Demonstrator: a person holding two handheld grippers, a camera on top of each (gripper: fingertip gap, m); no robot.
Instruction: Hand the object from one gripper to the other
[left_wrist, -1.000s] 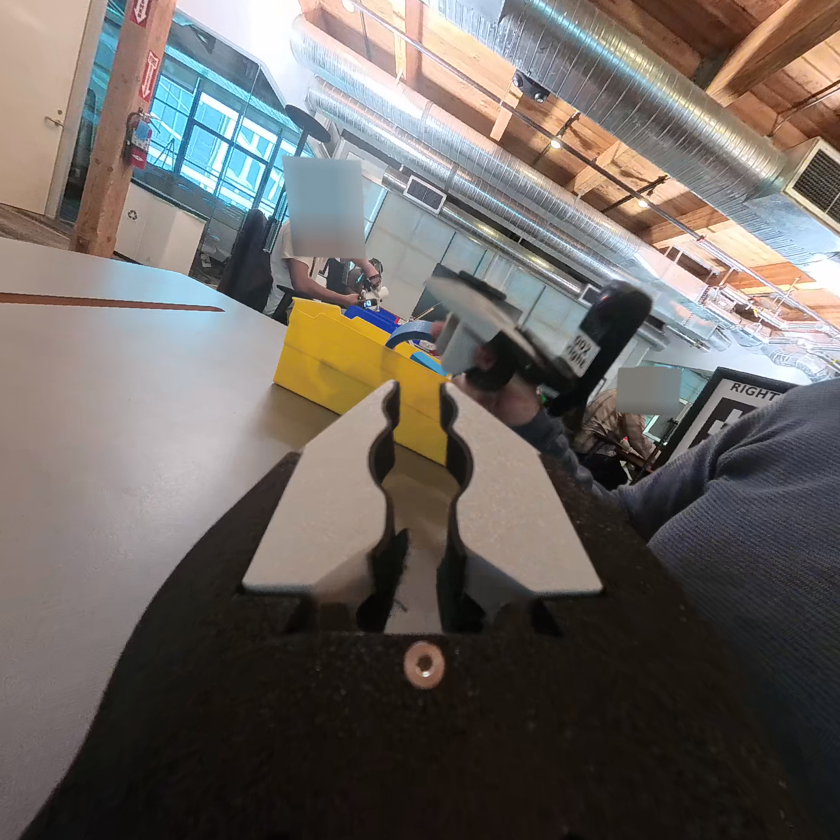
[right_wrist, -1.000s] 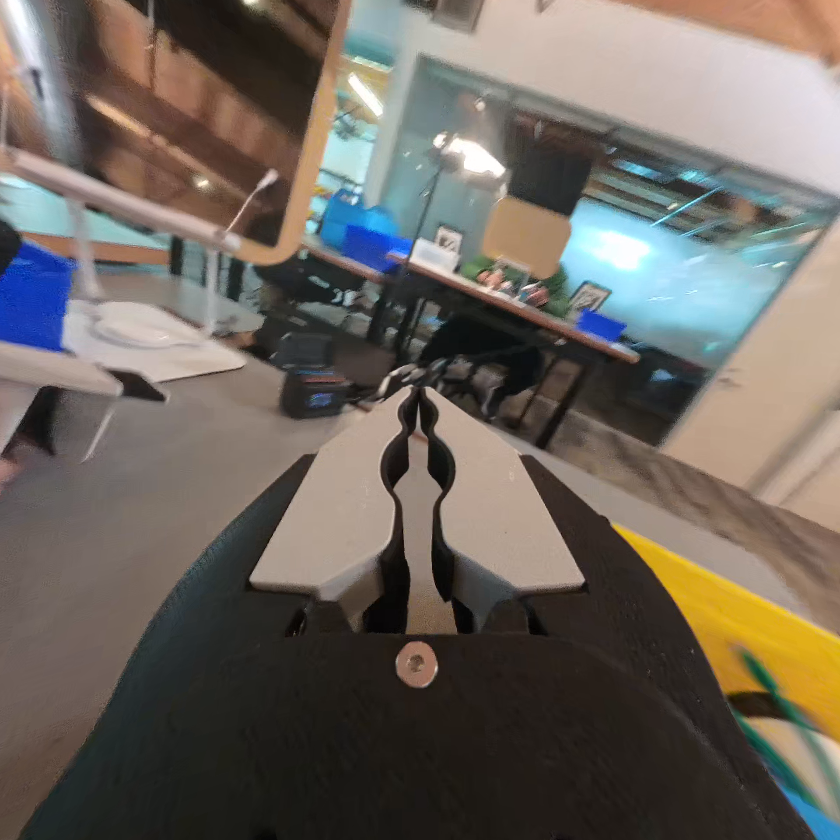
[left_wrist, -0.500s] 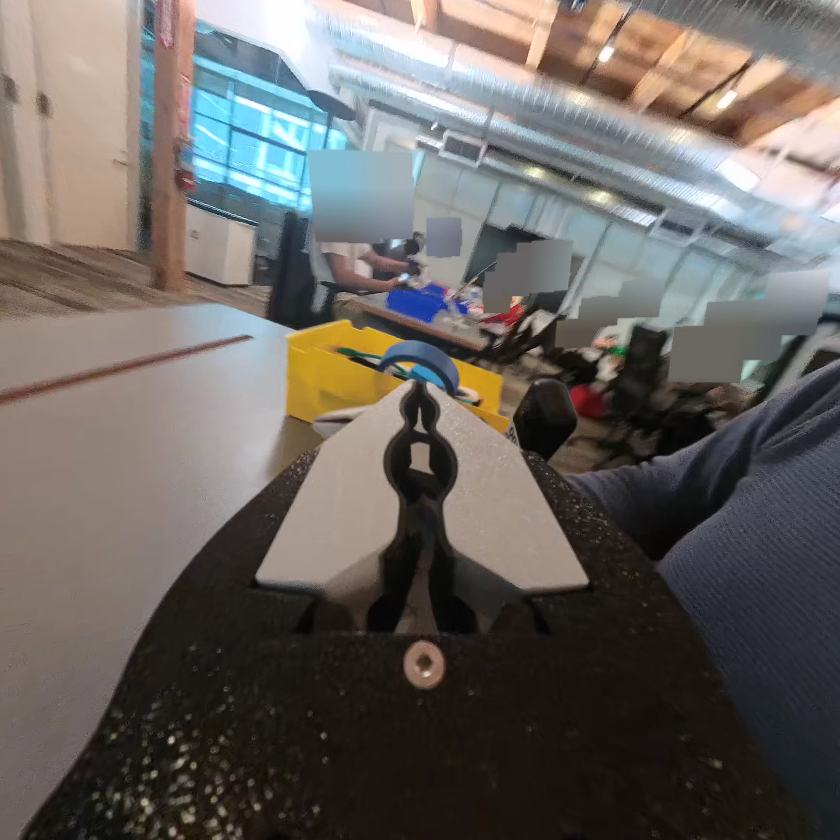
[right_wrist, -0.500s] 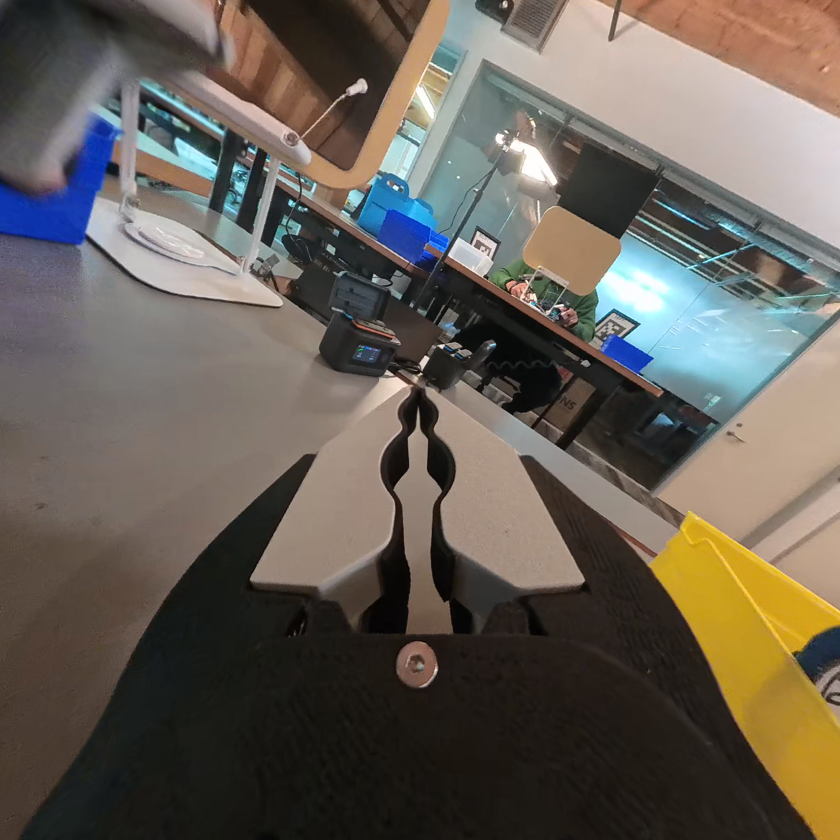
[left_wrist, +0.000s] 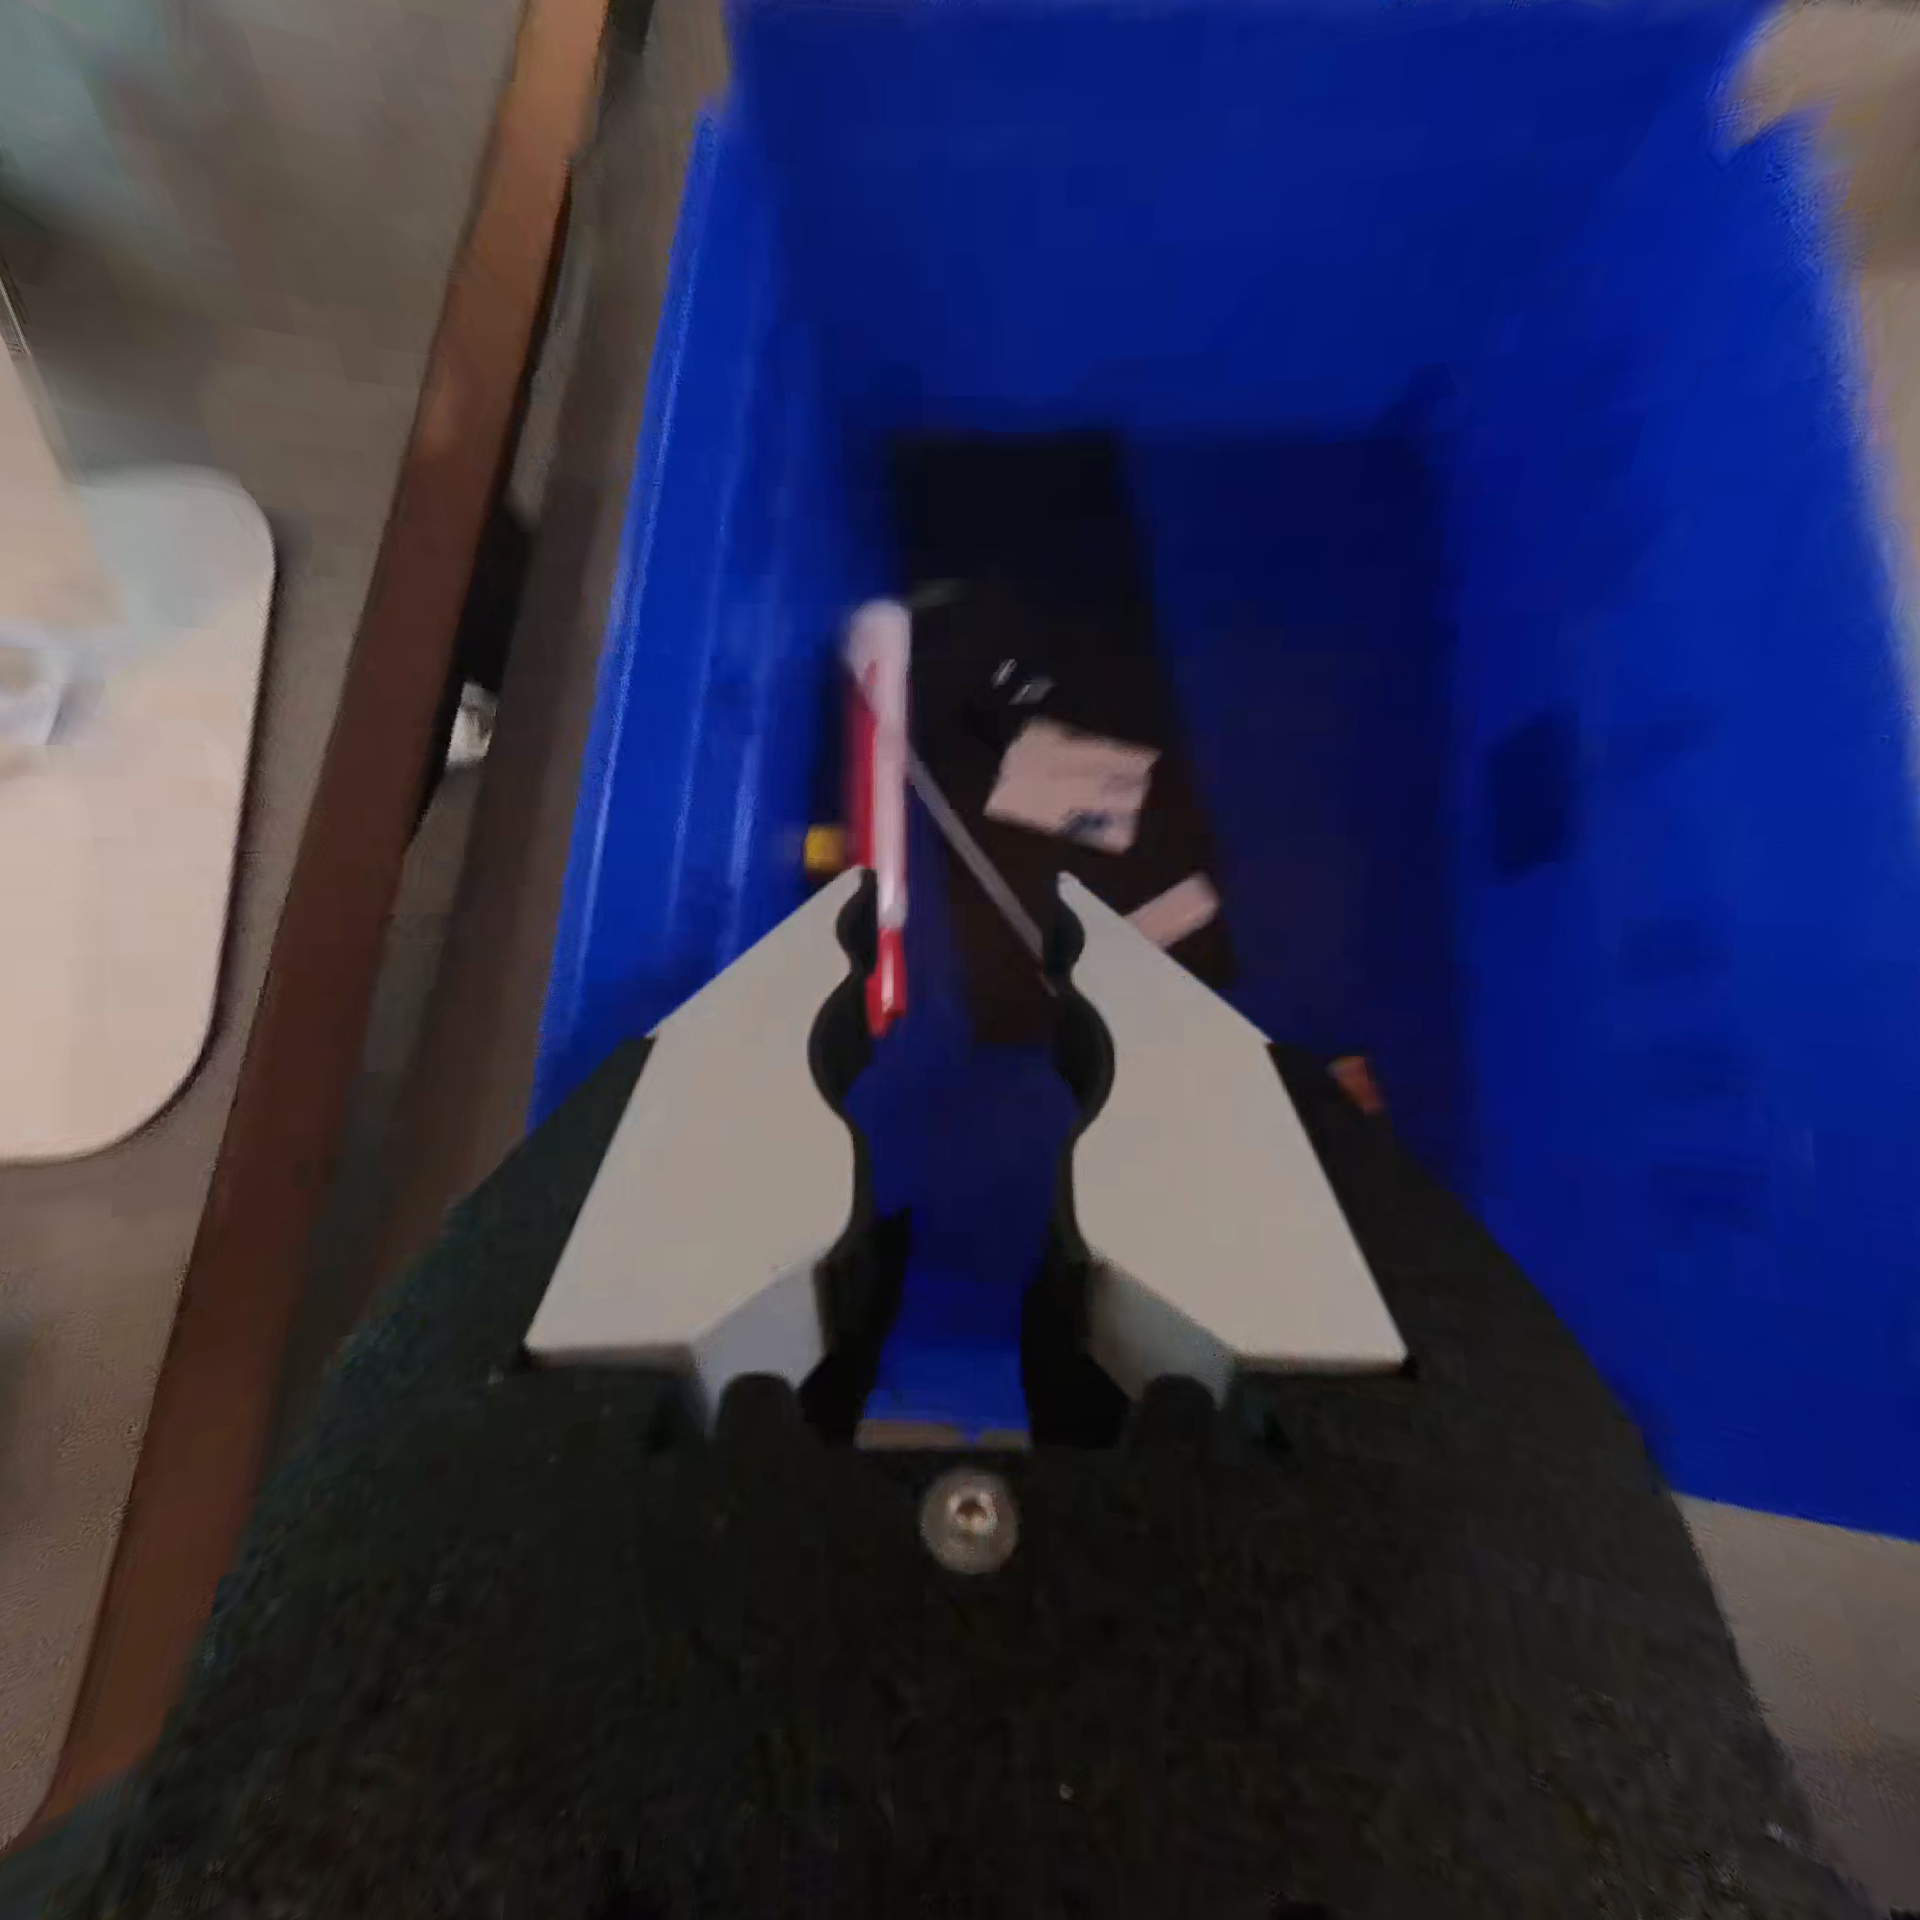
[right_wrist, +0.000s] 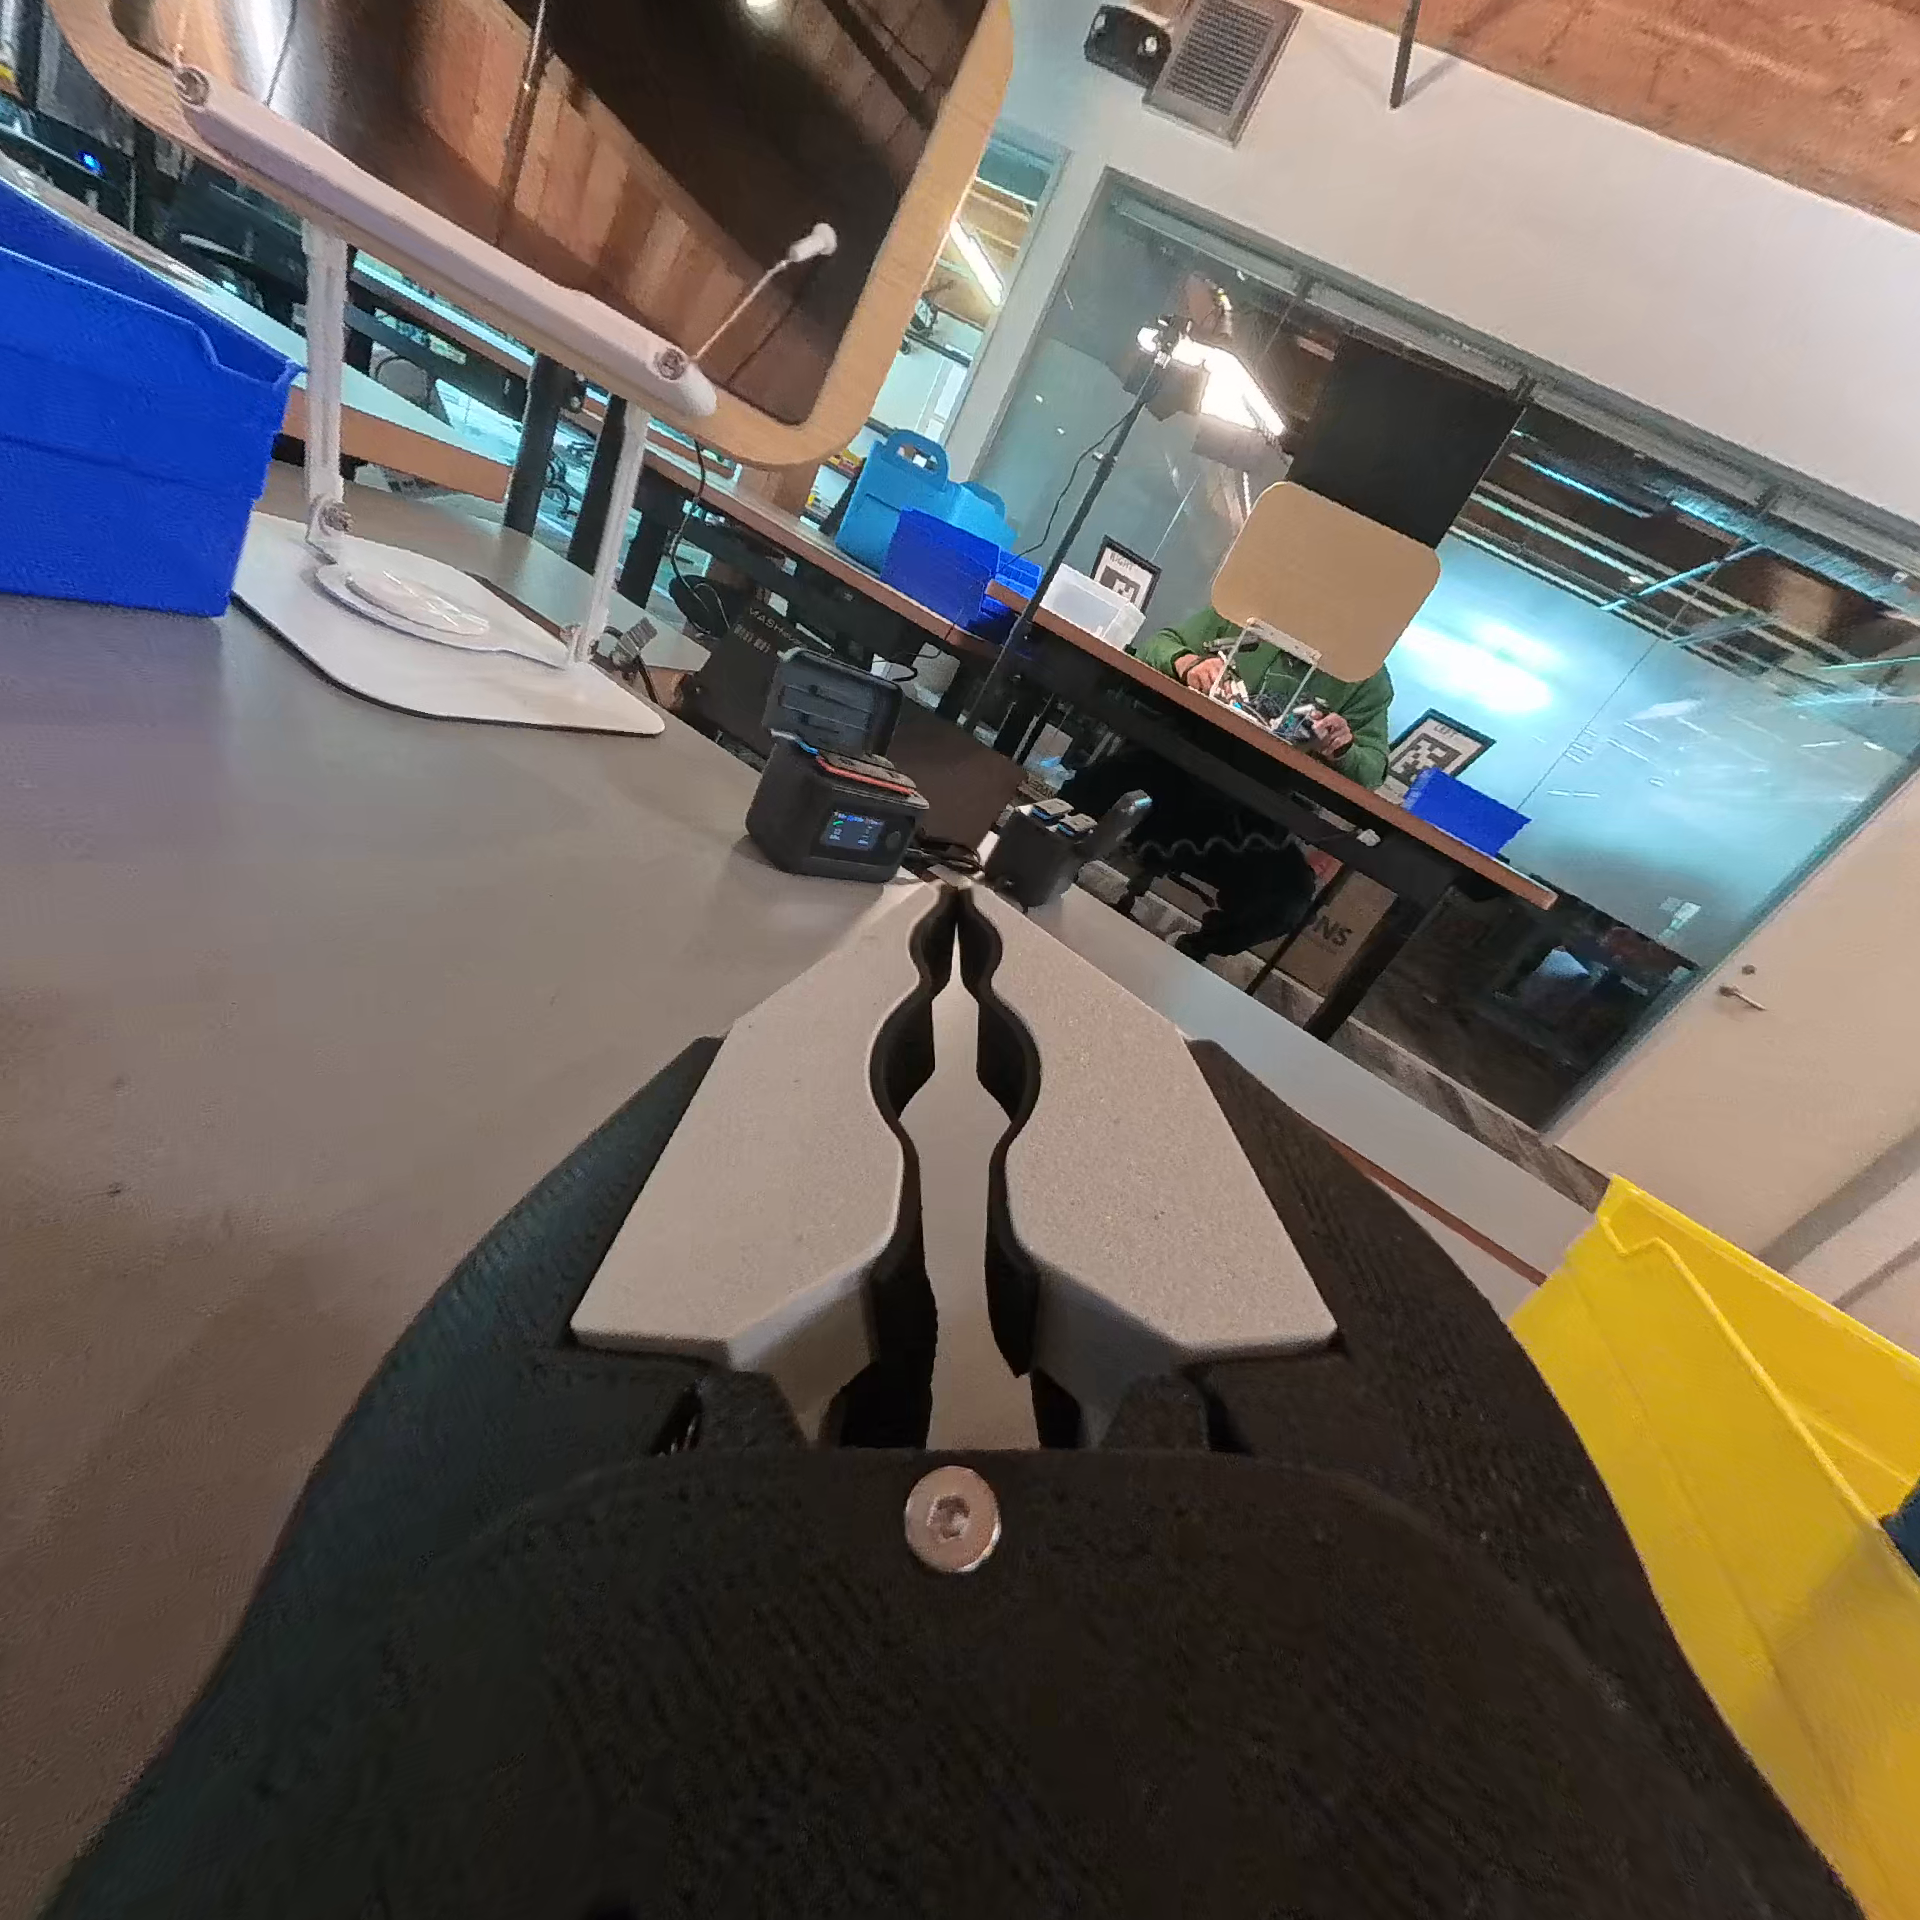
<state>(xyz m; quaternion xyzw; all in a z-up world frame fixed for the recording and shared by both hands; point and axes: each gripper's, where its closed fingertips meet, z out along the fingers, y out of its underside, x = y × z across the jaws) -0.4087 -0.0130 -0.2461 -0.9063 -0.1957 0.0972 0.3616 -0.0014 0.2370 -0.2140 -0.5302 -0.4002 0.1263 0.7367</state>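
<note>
In the left wrist view, the left gripper (left_wrist: 961, 935) points down into a blue bin (left_wrist: 1558, 520), its jaws spread wide with nothing between them. The picture is blurred. Just past the fingertips, on the bin floor toward its left wall, lies a slim red-and-white tool (left_wrist: 881, 831), probably a small screwdriver or pen; which, I cannot tell. Its long axis runs nearly straight away from the gripper, in line with the fingers rather than across them, so a pinch would likely need the jaws turned or closed around its width. A thin grey rod (left_wrist: 977, 862) crosses beside it, over a dark object (left_wrist: 1049, 582) bearing a pale label (left_wrist: 1075, 790).

In the right wrist view, the right gripper (right_wrist: 956, 904) rests low over the grey worktop (right_wrist: 312, 987), jaws pressed together and holding nothing. The blue bin (right_wrist: 114, 457) stands at the worktop's far left, a yellow bin (right_wrist: 1714, 1455) at its right edge. The left gripper is clearly nearer the tool.
</note>
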